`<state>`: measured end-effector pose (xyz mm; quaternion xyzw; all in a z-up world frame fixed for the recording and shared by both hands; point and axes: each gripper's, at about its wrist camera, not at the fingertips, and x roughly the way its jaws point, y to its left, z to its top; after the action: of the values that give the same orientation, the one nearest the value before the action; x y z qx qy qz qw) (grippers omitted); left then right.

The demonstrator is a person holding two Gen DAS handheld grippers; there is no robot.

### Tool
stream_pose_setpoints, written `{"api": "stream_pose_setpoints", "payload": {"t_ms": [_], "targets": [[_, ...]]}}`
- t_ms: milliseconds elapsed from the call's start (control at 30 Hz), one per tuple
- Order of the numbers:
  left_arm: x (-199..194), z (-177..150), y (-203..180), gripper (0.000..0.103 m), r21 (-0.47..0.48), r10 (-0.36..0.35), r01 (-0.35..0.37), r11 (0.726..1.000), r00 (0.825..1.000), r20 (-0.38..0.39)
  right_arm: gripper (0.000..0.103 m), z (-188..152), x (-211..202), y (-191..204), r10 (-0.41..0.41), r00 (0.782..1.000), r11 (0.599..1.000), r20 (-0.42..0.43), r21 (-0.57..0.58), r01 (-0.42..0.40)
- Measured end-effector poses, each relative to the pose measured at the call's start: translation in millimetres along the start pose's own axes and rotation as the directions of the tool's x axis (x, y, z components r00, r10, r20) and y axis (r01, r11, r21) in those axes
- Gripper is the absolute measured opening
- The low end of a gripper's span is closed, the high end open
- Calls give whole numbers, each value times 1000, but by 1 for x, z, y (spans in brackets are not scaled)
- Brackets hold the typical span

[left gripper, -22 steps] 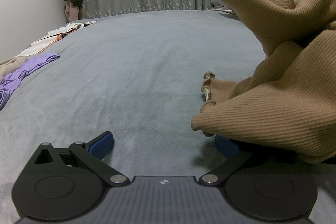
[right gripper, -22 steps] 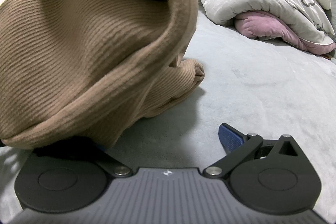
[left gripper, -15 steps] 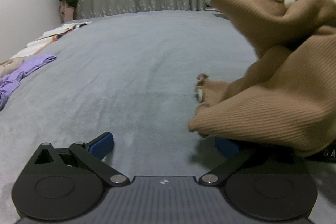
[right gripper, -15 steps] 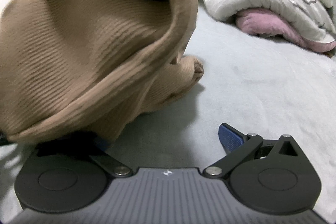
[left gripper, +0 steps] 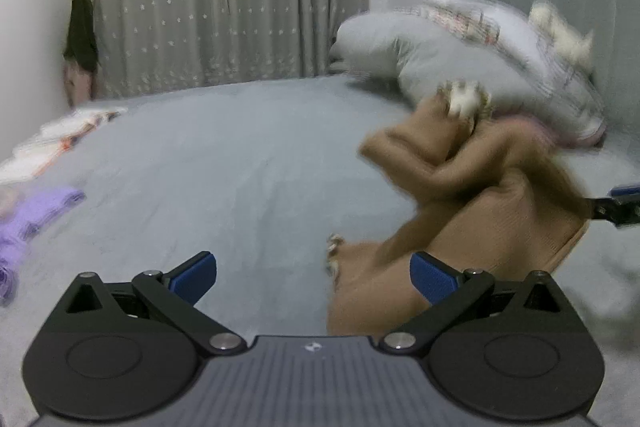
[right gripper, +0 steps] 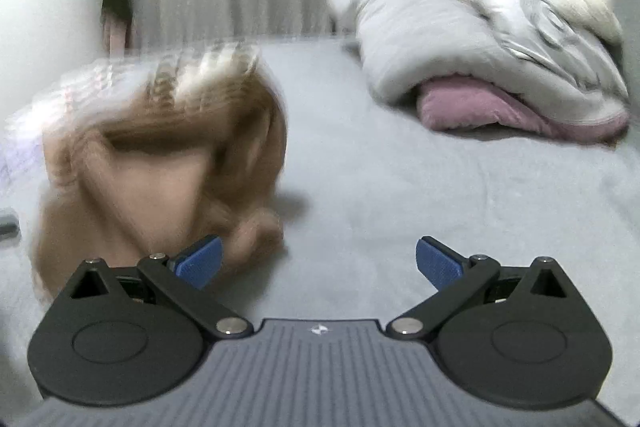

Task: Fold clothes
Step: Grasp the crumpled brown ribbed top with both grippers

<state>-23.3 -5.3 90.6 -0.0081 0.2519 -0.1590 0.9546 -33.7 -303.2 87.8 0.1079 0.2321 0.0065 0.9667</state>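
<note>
- On the grey bed (left gripper: 224, 163), between our two grippers, lies the brown sweater (left gripper: 472, 211), bunched in a loose heap with a pale frilled trim on top; both views are blurred, so finer detail of it is hard to read.
- We see our left gripper (left gripper: 312, 277) with its fingers spread wide and nothing between them; the sweater's lower edge sits just beside the right-hand blue pad, but we cannot tell if it touches.
- We see our right gripper (right gripper: 318, 263) spread just as wide, with only bare bed between the pads; the sweater lies to its left, close behind the left-hand pad.
- We judge the sweater soft, light and floppy: a ribbed knit that will sag and stretch where pinched, not slide much on the bed, and will not break.
- We would take hold at firm edges, the hem or the shoulder seams, one gripper on each side, rather than at the middle of the heap, where a pinch could catch several layers at once.
- We would first lift and spread it flat; folding has not yet begun.
- Well apart lie a purple garment (left gripper: 36, 215) and a rolled quilt (right gripper: 480, 43).
</note>
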Motion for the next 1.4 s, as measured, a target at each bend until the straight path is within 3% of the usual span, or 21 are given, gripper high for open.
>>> {"api": "stream_pose_setpoints", "payload": {"t_ms": [100,133,167,233,367,467,600,700,767,800,867,900,933,1033,1100,1133,1267,1367,1400], "targets": [[2,-5,-3,102,-4,-69,69,998,998,-7,99,-1,13,7,211,976,971,-48,126,-203],[3,-7,-2,102,11,-79,79,997,997,-10,79,-10,22,22,265,961,962,-85,97,-256],[5,-10,-2,102,31,-62,62,998,998,-16,50,-16,28,34,274,955,962,-110,46,-271],[8,-15,-1,102,61,-30,31,998,999,-20,31,-35,36,60,253,954,960,-160,-83,-269],[7,-4,18,102,-36,-57,56,998,998,-9,21,-51,14,67,249,955,949,-158,-159,-274],[12,-4,34,102,-178,-121,119,977,993,-3,21,-55,-20,81,308,933,921,-186,-189,-341],[16,-7,47,102,-242,-153,151,959,988,7,20,-54,-41,93,468,846,808,-257,-265,-527],[18,-6,47,103,-254,-174,172,952,985,15,20,-51,-63,95,561,747,675,-358,-324,-662],[23,-9,49,103,-254,-214,206,945,977,-2,22,-57,-73,87,557,719,630,-417,-353,-692],[26,-10,47,103,-241,-218,208,948,976,-14,23,-58,-78,79,542,719,622,-435,-367,-692],[29,-11,44,103,-205,-221,210,956,975,-29,39,-44,-81,66,502,765,668,-403,-380,-639],[30,-12,43,103,-182,-220,211,960,975,-32,42,-37,-83,57,500,781,688,-375,-376,-621],[31,-15,35,103,-102,-204,200,974,978,-33,50,-23,-90,38,495,811,728,-312,-360,-584],[24,-17,26,103,19,-188,189,982,982,-22,92,-6,-99,14,453,867,793,-208,-350,-498],[24,-16,18,103,77,-190,191,979,982,-15,93,2,-106,-11,320,942,864,-101,-376,-334],[24,-17,16,103,88,-195,196,977,981,-16,93,3,-106,-19,263,961,880,-89,-386,-277],[29,-22,14,102,86,-223,226,970,974,-38,93,12,-101,-47,201,973,911,-110,-344,-227],[38,-24,22,100,68,-253,256,964,966,-53,93,15,-89,-33,241,965,888,-102,-378,-262],[39,-23,24,94,77,-246,250,965,968,-56,93,15,-84,-24,242,966,881,-96,-394,-260]]}}
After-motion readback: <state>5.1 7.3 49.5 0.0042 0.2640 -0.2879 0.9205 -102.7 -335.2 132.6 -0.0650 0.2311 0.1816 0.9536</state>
